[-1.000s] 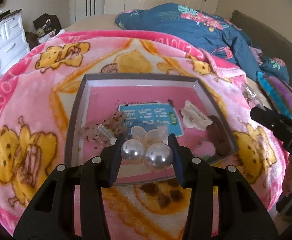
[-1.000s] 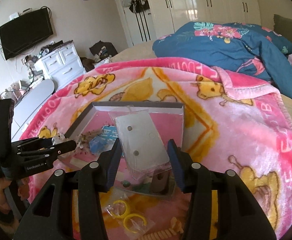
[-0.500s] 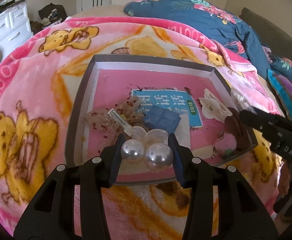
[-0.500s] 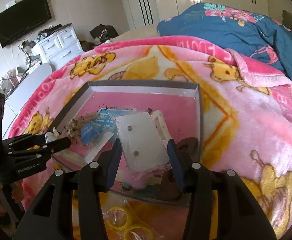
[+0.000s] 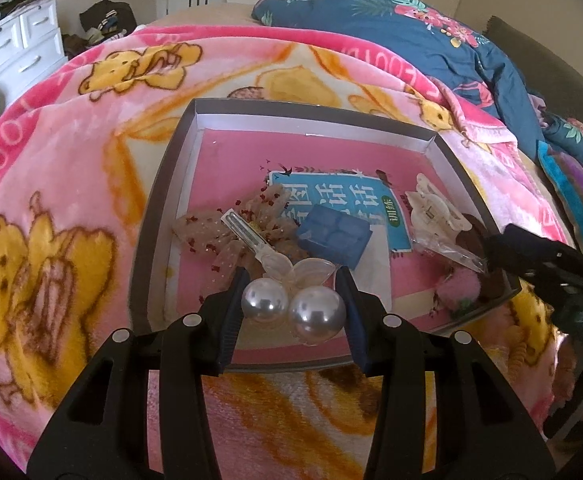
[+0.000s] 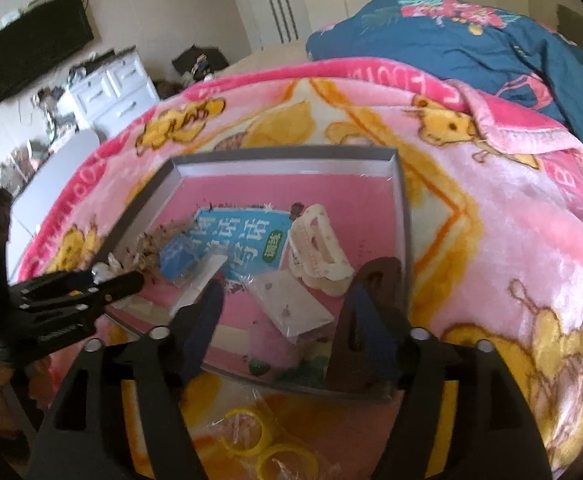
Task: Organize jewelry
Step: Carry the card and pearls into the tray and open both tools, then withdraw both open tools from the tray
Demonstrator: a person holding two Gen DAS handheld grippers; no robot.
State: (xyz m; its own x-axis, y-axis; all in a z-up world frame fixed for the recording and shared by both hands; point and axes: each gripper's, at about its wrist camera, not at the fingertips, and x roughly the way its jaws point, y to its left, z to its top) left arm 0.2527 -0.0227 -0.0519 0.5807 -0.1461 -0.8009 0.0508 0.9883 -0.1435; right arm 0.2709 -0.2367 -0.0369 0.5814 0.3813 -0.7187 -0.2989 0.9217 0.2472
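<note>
A grey-walled box (image 5: pixel 163 184) (image 6: pixel 404 216) with a pink floor lies on the pink blanket. My left gripper (image 5: pixel 293 292) is shut on a pearl hair clip (image 5: pixel 291 310), two big pearls on a clear bow, held over the box's near edge. My right gripper (image 6: pixel 283 300) has its jaws opening. The clear packet with an earring card (image 6: pixel 291 310) lies on the box floor below them, free of the pads. Also in the box lie a cream claw clip (image 5: pixel 431 208) (image 6: pixel 319 252), a blue case (image 5: pixel 333 238), a sequined bow clip (image 5: pixel 247 224) and a brown clip (image 6: pixel 375 292).
A packet of yellow rings (image 6: pixel 267 444) lies on the blanket in front of the box. A blue quilt (image 5: pixel 431 44) is heaped at the back right. A white dresser (image 6: pixel 111 88) and a wall television (image 6: pixel 35 60) stand beyond the bed's left side.
Both grippers sank toward the box. The right jaws spread and the earring-card packet dropped from them onto the box floor. The left gripper kept its hold on the pearl clip.
</note>
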